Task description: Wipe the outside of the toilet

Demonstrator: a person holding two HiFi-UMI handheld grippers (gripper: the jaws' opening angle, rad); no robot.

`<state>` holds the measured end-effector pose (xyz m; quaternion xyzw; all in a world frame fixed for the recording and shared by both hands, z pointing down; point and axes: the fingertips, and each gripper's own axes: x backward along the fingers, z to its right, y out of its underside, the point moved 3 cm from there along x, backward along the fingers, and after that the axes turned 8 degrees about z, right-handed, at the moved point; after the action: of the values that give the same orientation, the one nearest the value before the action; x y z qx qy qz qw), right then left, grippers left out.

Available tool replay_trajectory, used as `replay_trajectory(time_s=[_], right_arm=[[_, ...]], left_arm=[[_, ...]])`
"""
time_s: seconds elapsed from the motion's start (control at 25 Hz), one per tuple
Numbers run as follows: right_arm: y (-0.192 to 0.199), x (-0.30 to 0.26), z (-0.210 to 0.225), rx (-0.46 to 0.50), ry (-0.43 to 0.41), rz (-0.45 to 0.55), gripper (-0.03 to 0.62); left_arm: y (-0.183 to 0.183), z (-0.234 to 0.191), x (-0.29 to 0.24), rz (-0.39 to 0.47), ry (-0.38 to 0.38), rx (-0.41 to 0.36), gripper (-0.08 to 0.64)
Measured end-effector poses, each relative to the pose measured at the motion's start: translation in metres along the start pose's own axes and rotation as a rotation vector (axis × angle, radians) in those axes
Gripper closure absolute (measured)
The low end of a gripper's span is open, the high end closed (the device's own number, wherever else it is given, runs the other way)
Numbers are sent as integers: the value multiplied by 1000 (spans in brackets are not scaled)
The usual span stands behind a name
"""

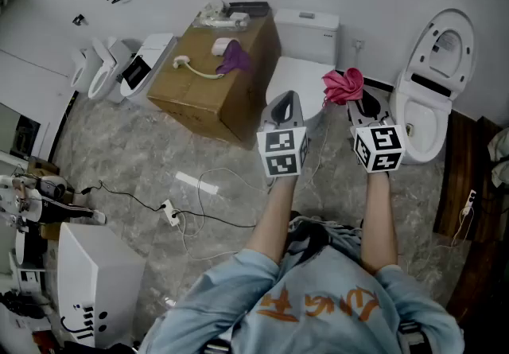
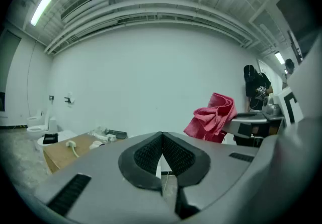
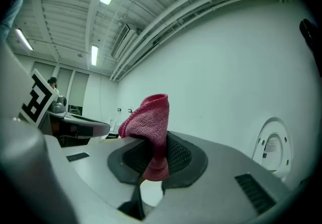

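The right gripper (image 3: 153,156) is clamping a crimson knitted cloth (image 3: 150,117), seemingly light and floppy, by one bunched fold. The left gripper (image 2: 162,156) is hanging closed and empty above the white ceramic toilet (image 1: 301,75).

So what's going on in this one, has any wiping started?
A person holds a gripper in each hand over a closed white toilet. The right gripper is shut on a pink cloth, which sticks up from its jaws. The left gripper is shut and empty, held up beside it. The cloth is in the air and no contact with the toilet shows, so wiping does not look started.
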<state>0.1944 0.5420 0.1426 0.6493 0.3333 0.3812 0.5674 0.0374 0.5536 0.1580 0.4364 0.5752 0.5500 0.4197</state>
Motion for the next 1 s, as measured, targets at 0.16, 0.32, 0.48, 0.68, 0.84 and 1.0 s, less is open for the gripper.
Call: replay_trajectory(time_s=[0.16,0.32,0.48,0.68,0.84,1.0], right_arm=[[6,-10,-4,-17,-8,8,523],[5,-15,-10,-55,-2,55,523],[6,-18,-2,-38,30,26,523],[2,-18,11,-48,69,27,523],[0,-27,15,-61,68,34,523],[-9,-36,10,-84,31,62,523]], left_arm=[[-1,-11,-1,-8,4,-17,535],[12,-22,-2,-63,1,22,535],[8,-30,-1,-45,-10,33,535],[2,-29,-4,-33,2,47,535],[2,-29,-9,-36,14,4,535],[11,-35,-12,-53,2,15,535]])
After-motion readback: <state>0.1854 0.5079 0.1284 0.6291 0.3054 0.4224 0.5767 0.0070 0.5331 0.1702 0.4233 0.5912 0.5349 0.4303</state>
